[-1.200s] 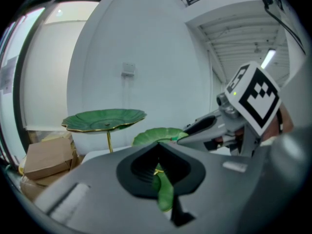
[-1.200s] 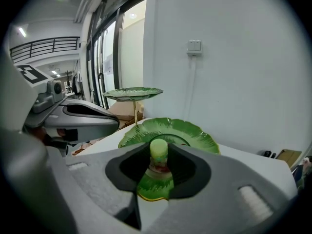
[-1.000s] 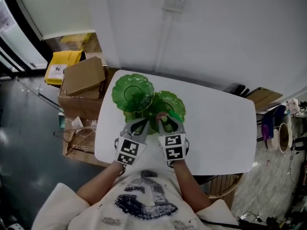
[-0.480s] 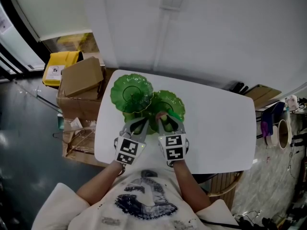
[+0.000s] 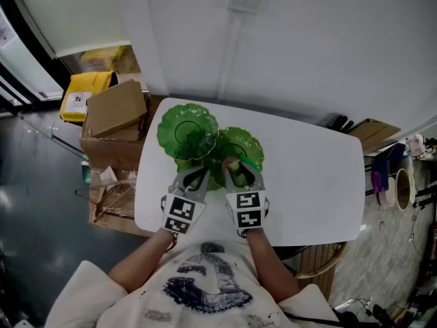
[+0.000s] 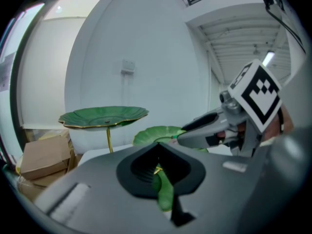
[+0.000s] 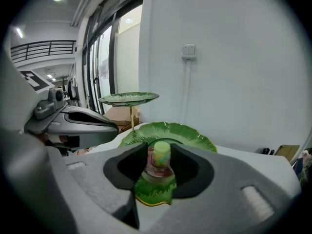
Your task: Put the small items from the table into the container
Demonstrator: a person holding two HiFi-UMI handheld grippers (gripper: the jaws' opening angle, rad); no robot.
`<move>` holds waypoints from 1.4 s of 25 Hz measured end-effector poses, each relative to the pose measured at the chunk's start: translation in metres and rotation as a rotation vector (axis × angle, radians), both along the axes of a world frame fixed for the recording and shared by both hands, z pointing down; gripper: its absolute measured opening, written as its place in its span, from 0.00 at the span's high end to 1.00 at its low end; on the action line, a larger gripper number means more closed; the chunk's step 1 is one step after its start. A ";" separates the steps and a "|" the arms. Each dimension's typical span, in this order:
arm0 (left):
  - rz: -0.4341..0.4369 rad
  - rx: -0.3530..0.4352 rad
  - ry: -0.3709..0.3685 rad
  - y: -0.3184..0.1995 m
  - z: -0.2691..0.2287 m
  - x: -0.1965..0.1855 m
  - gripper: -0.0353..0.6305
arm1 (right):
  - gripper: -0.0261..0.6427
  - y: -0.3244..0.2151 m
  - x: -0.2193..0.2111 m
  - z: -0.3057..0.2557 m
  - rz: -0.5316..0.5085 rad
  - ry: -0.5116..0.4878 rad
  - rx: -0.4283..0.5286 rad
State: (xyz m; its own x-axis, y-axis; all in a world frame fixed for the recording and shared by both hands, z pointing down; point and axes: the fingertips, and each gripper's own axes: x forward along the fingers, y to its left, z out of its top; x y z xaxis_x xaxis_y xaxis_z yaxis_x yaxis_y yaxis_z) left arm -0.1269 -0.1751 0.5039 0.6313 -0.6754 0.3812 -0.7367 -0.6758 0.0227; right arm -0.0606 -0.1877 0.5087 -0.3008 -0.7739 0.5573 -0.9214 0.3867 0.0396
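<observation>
Left hand-held gripper (image 6: 158, 168): clamped on a leaf of the green stand (image 6: 165, 195).
Right hand-held gripper (image 7: 158, 156): jaws opening, small bottle (image 7: 157, 164) between them, standing on green stand's low leaf.
Place: near surface (image 5: 314, 183) left edge.

tiered dish (image 5: 188, 132): green | bottle (image 7: 159, 161): yellow-green cap — pinkish label | table (image 5: 314, 183): white | box (image 5: 85, 91): yellow

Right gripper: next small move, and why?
Probably finish opening and back the right gripper straight off. Its jaws are opening with the small bottle between them, and the bottle stands upright on the small green leaf dish.
</observation>
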 end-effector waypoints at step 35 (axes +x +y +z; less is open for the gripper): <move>-0.039 0.075 0.047 0.076 -0.046 0.043 0.96 | 0.96 0.093 0.085 -0.055 0.111 -0.219 0.159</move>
State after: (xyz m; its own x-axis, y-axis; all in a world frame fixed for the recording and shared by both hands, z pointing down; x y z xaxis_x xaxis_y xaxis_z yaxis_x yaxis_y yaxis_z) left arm -0.0835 -0.0989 0.4581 0.6197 -0.7256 0.2991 -0.7621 -0.6474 0.0082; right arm 0.0239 -0.0945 0.4539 -0.3093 -0.8811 0.3577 -0.9509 0.2882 -0.1124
